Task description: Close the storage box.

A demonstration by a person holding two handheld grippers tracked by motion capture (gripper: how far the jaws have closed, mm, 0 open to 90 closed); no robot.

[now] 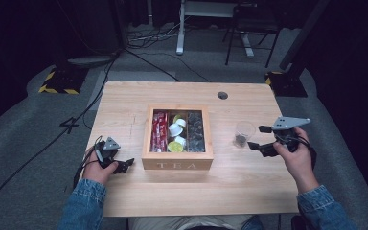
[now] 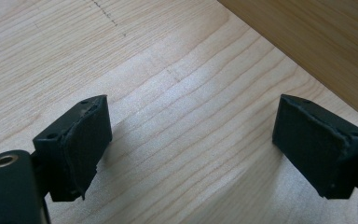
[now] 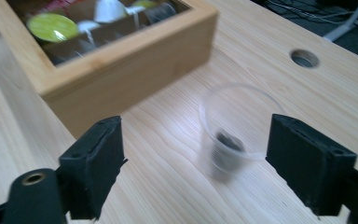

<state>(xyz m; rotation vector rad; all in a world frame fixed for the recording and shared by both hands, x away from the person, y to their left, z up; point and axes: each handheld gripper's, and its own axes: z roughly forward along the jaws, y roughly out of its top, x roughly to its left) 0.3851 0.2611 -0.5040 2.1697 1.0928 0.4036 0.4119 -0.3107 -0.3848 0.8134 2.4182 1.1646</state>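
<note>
Item: clear plastic cup [image 3: 235, 133], upright on the desk [image 3: 177, 186], just ahead of your right tongs [image 3: 193, 158], which stand wide and empty. Light, thin-walled, easily crushed or tipped; something dark, perhaps a capsule, lies inside. Grip gently around mid-wall. Left tongs [image 2: 191, 144]: wide, empty, well apart from it.

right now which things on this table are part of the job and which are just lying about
Part of the job:
- clear plastic cup with a dark capsule in it, standing in front of the open right tongs, not touched
- wooden tea box of capsules and red packets

Just lying about:
- left tongs, open, idle on bare table beside the box
- cable hole in the table
- cables on the floor
</note>
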